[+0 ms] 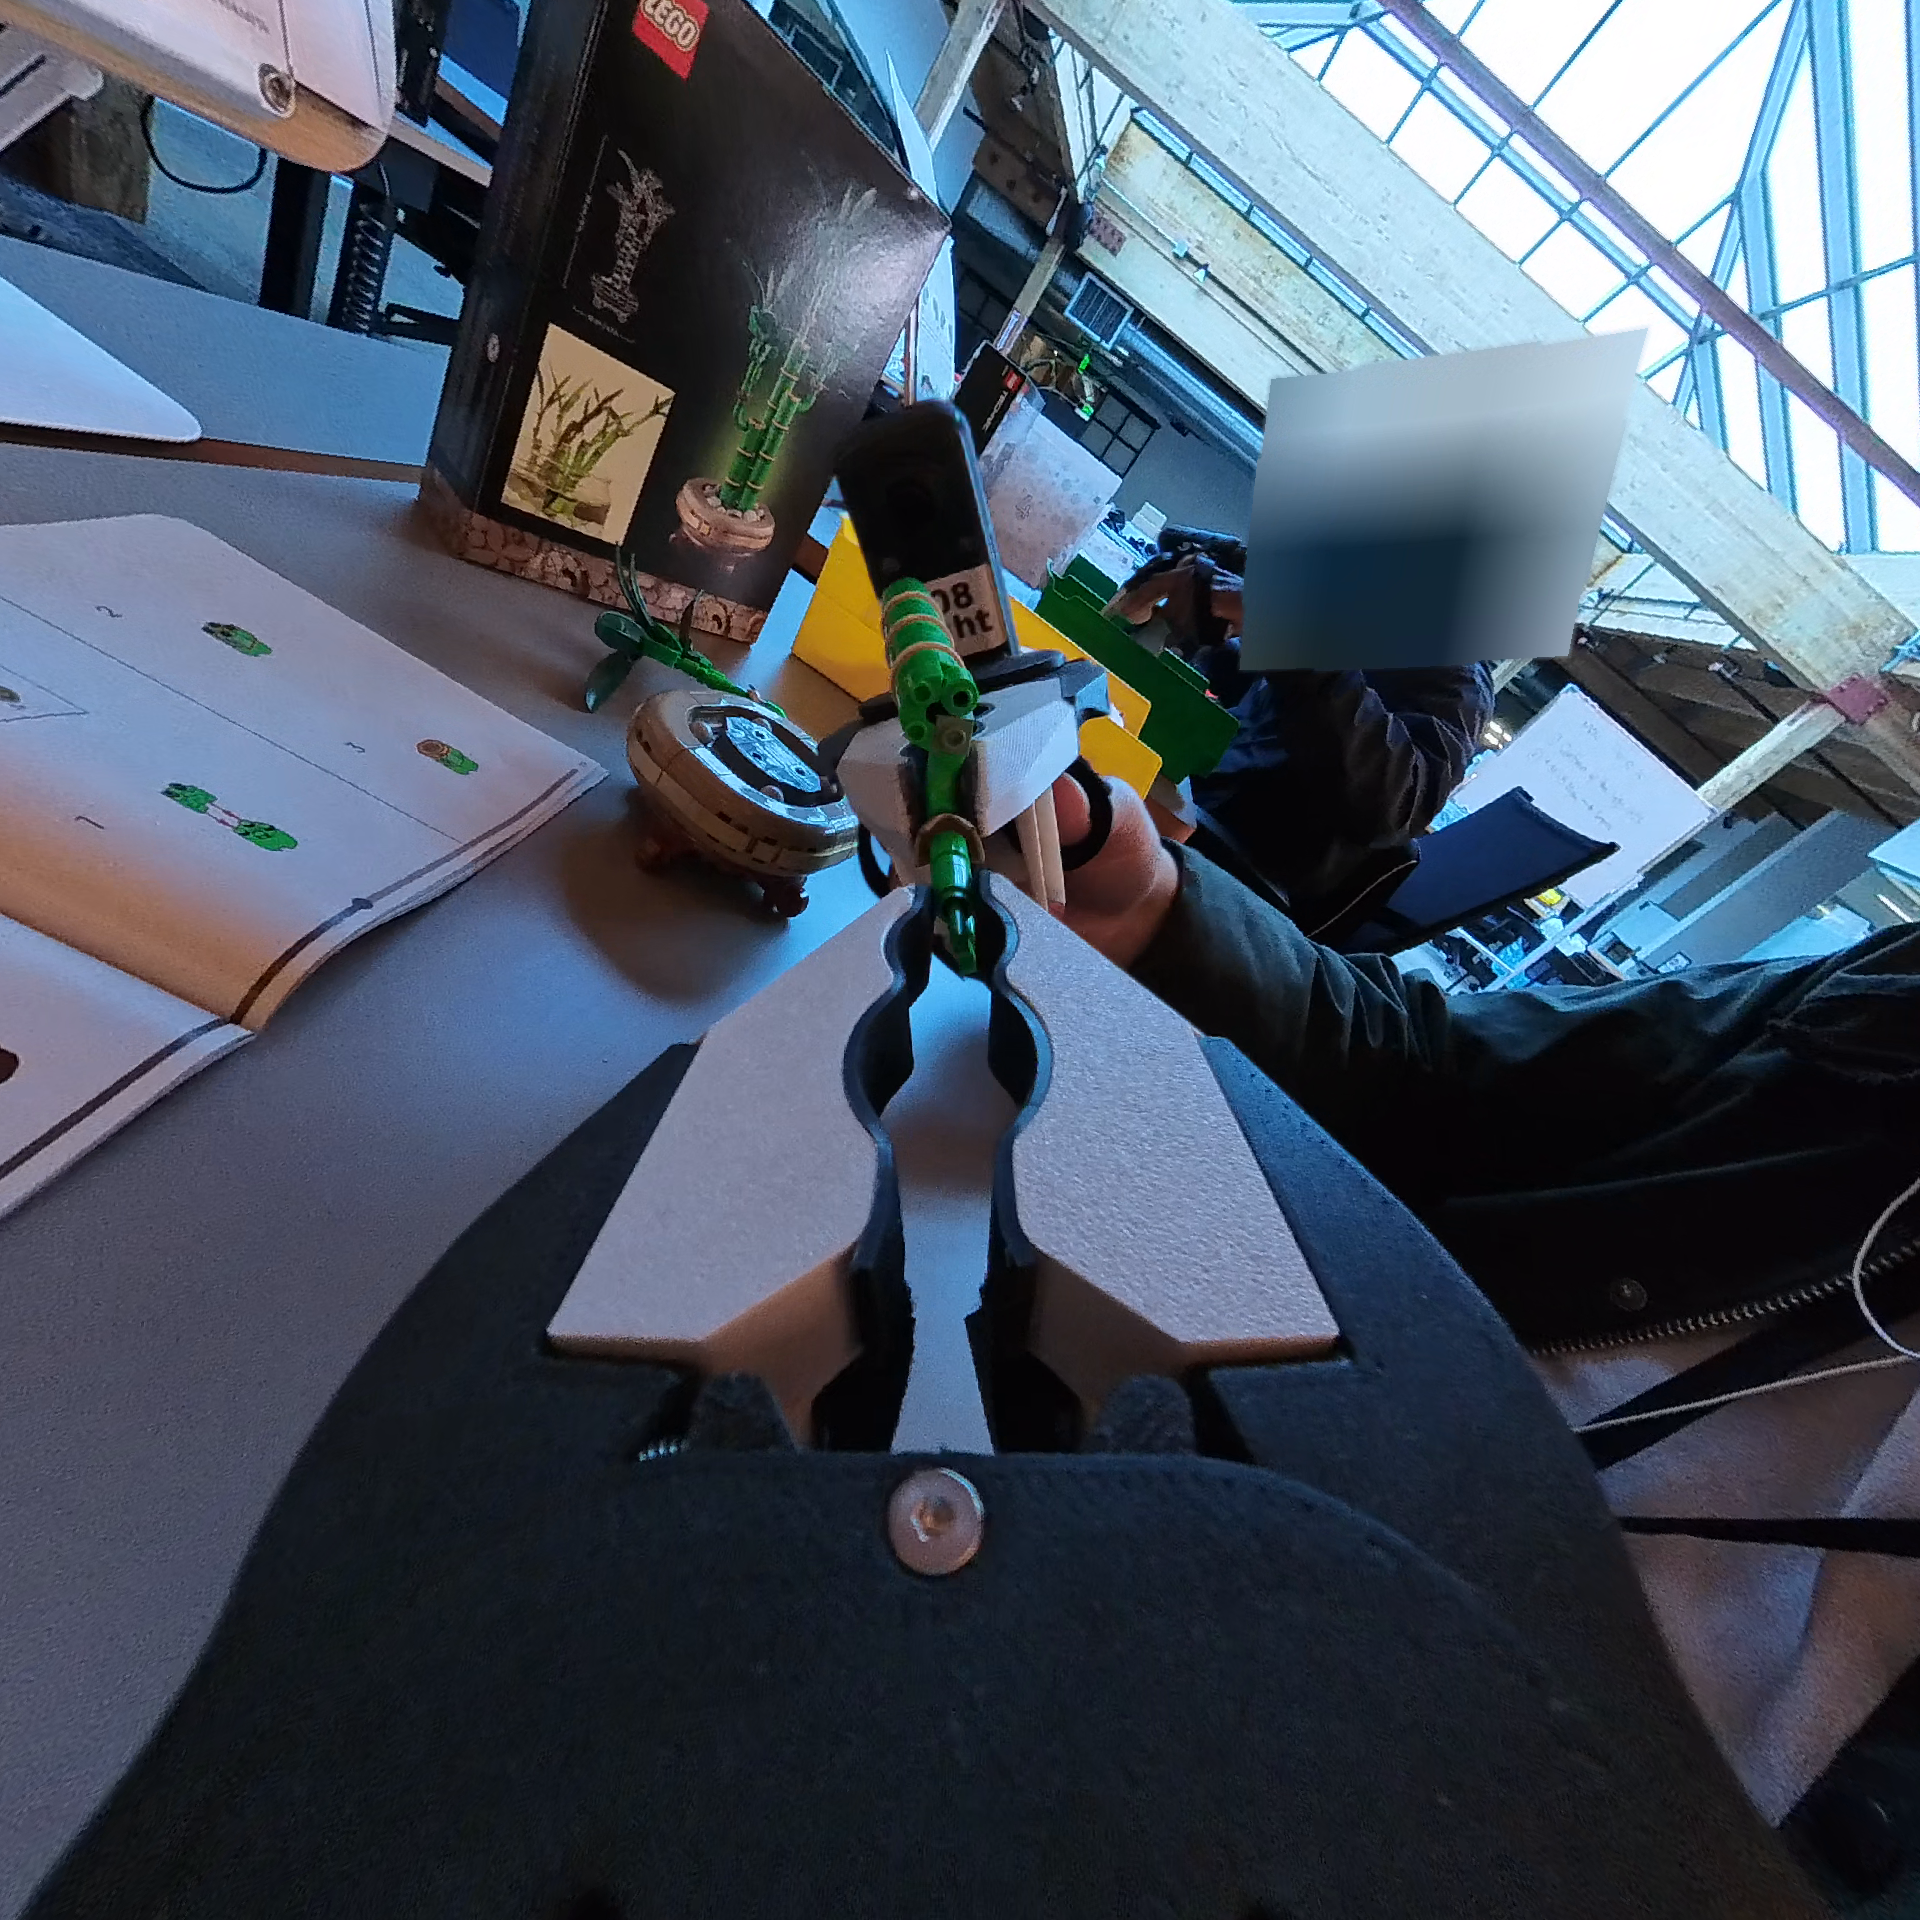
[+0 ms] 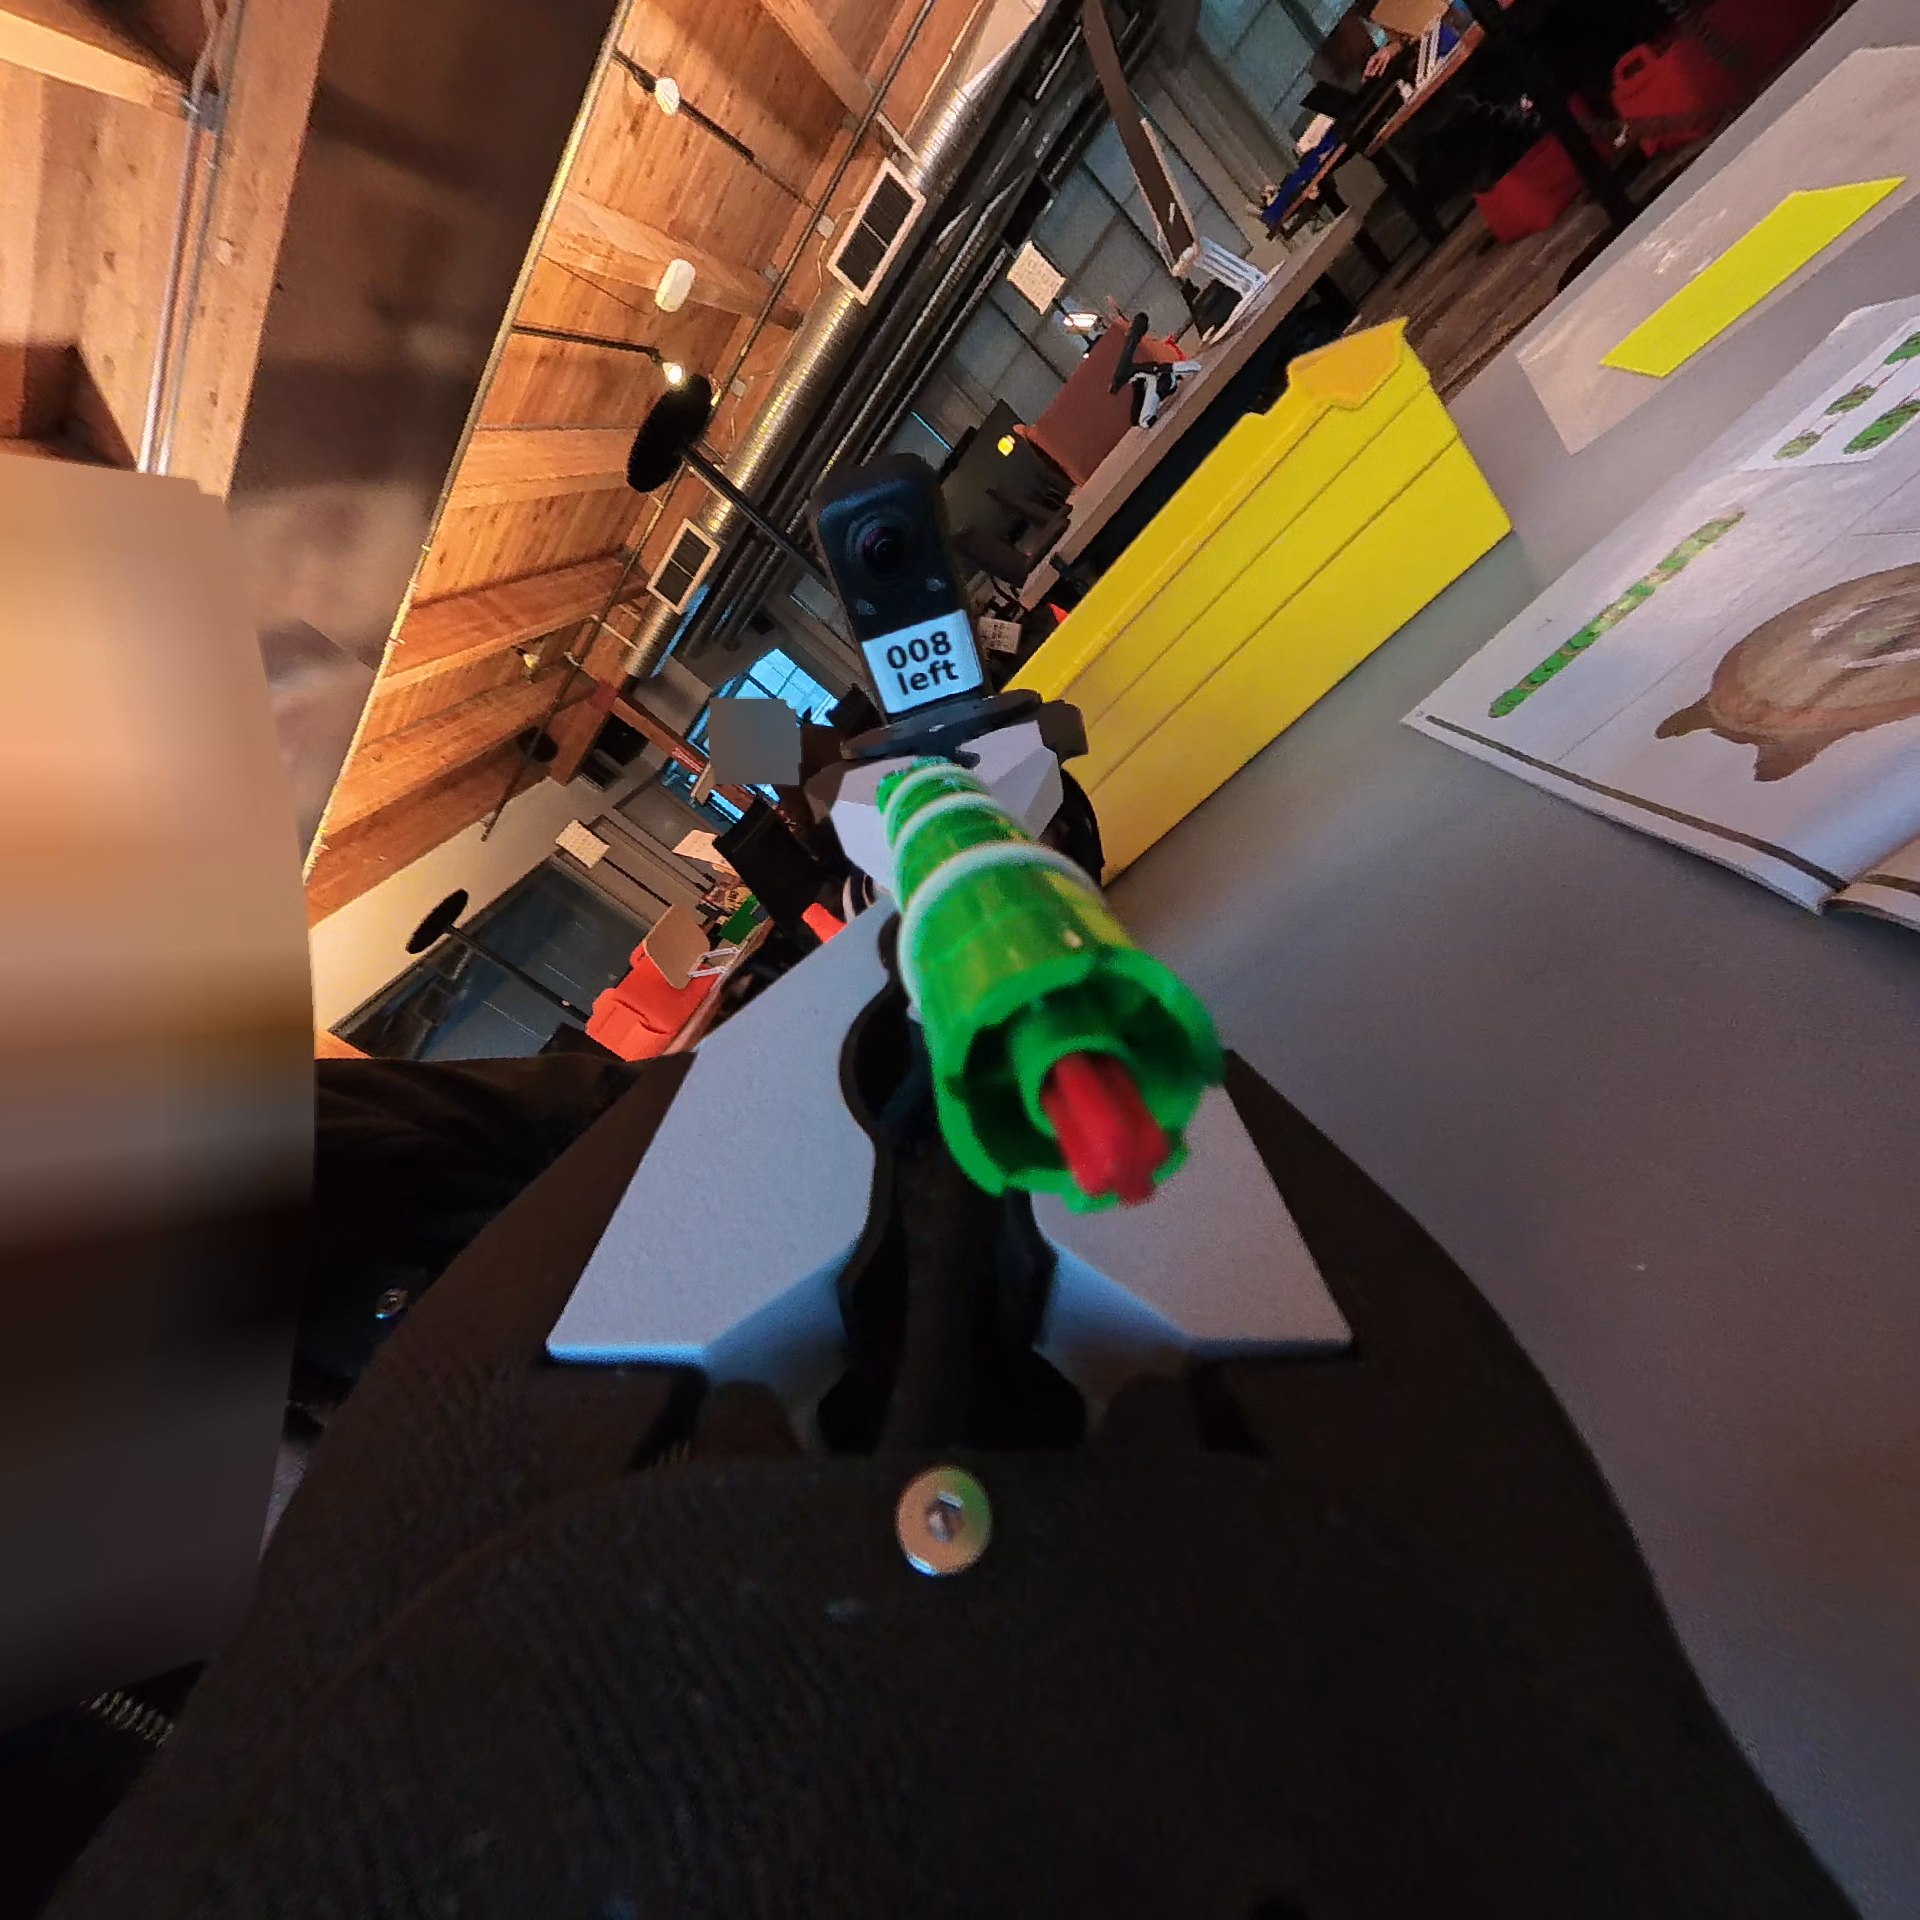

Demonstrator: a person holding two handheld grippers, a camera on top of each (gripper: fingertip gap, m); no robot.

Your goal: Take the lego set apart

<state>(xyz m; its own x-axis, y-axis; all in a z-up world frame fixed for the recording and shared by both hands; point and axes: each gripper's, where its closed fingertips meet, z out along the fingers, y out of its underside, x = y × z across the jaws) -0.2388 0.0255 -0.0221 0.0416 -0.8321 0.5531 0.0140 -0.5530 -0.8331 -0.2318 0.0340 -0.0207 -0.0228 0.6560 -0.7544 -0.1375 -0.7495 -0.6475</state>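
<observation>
Gripping bamboo stalk (image 1: 932, 717), both ends.

A red square logo patch (image 1: 670, 31) sits on the top edge of the dark box (image 1: 665, 343), at about 11 o'clock in the left wrist view. Just above centre, towards 12 o'clock, a black camera (image 1: 914, 499) carries a white label (image 1: 971, 613) with black characters, partly covered by the green stem (image 1: 914, 634). At 9 o'clock, the open booklet (image 1: 208, 727) shows small printed step numerals. At 3 o'clock a whiteboard (image 1: 1590, 769) bears handwriting too faint to read. In the right wrist view, a second black camera (image 2: 883, 551) at 12 o'clock wears a like white label (image 2: 923, 665), fully legible.
</observation>
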